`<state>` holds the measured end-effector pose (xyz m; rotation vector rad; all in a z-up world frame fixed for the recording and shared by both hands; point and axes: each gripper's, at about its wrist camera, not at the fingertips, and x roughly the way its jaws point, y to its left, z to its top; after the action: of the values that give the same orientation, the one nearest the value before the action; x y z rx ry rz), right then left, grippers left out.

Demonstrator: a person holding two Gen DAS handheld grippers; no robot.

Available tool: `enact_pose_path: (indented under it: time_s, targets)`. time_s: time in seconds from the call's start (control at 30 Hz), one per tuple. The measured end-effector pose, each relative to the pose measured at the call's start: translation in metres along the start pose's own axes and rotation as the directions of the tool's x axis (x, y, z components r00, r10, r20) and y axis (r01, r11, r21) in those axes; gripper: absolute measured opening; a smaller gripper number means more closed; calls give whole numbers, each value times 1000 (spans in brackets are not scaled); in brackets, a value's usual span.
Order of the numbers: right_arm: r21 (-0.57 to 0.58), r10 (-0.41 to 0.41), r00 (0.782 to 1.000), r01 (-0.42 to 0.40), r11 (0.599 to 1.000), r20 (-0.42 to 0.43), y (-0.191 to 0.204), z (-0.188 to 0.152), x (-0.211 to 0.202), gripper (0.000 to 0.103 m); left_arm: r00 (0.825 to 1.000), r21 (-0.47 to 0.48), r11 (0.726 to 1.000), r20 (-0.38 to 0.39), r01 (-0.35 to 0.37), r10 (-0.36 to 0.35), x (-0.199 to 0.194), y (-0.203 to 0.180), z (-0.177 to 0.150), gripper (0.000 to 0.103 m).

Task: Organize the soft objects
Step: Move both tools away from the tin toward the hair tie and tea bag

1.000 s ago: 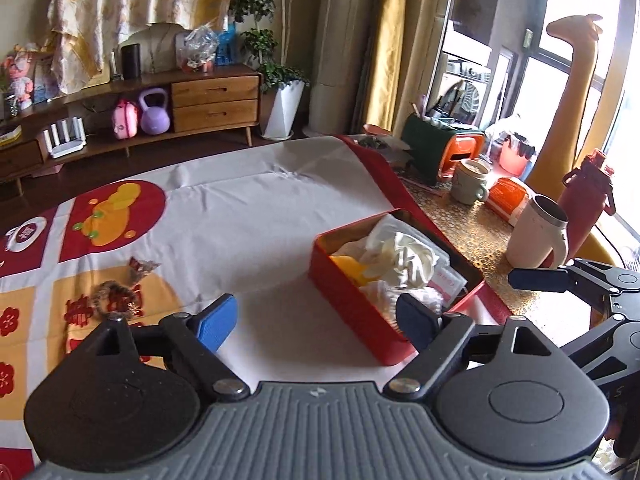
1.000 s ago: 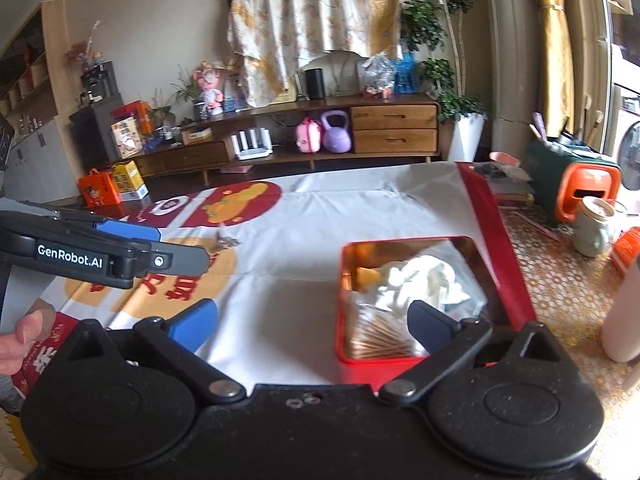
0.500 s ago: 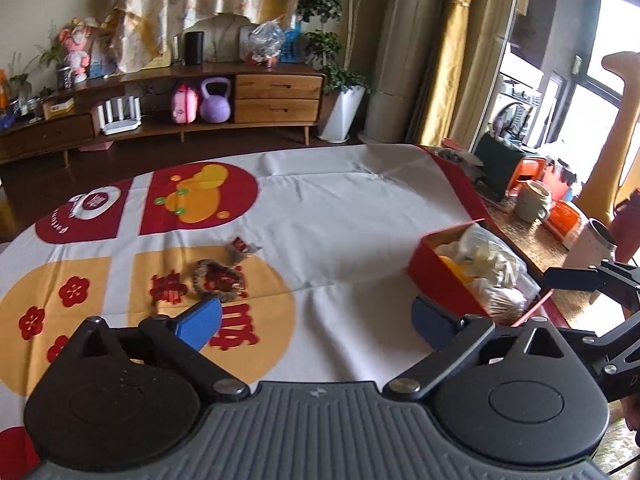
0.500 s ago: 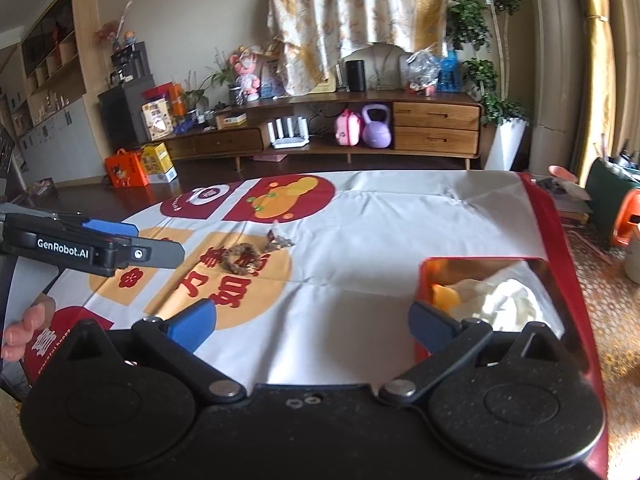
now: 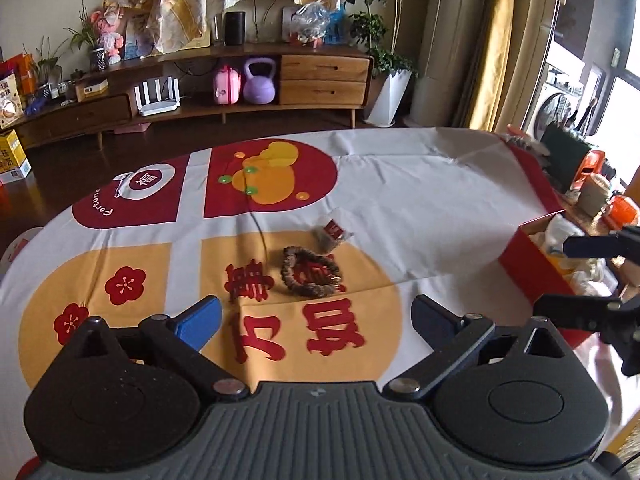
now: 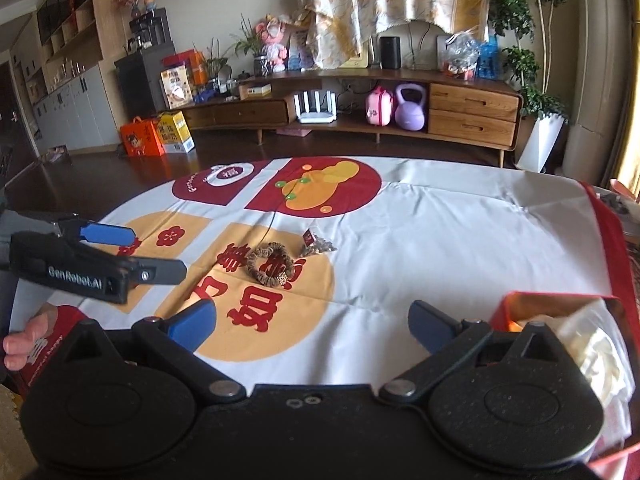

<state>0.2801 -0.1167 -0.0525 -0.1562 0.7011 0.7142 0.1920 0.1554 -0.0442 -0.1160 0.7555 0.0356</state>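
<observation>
The brown ruffled fabric scrunchie point(image 5: 310, 274) is lying flat on the printed tablecloth point(image 5: 420, 220), well apart from the red rectangular tin point(image 5: 532, 264) where other soft things are sitting, with a small clear packet of brown bits point(image 5: 332, 234) just beside it. Both the left gripper point(image 5: 316, 314) and the right gripper point(image 6: 312, 318) are standing wide apart, holding nothing. Pinching the flat ring is risking bunching cloth, or catching the packet.
</observation>
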Motion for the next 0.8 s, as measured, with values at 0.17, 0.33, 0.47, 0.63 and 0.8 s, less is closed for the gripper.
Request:
enact_pose_path:
  time_s: [0.17, 0.33, 0.47, 0.63, 0.8]
  targets:
    - [19, 3, 1000, -3, 1000, -30, -5, 14, 33, 102, 1000, 3, 1000, -21, -16, 16, 31, 14, 0, 102]
    - [12, 1, 999, 0, 1000, -51, -12, 29, 60, 102, 999, -9, 999, -19, -47, 46, 57, 24, 1, 102]
    - [26, 10, 997, -8, 1000, -76, -19, 43, 85, 101, 998, -14, 998, -8, -64, 64, 75, 27, 3, 102]
    - [19, 14, 995, -12, 1000, -100, -24, 56, 116, 100, 999, -20, 998, -9, -51, 51, 99, 26, 4, 102]
    - [8, 29, 991, -28, 1000, -129, -22, 61, 148, 97, 999, -29, 999, -23, -36, 35, 122, 22, 1, 102]
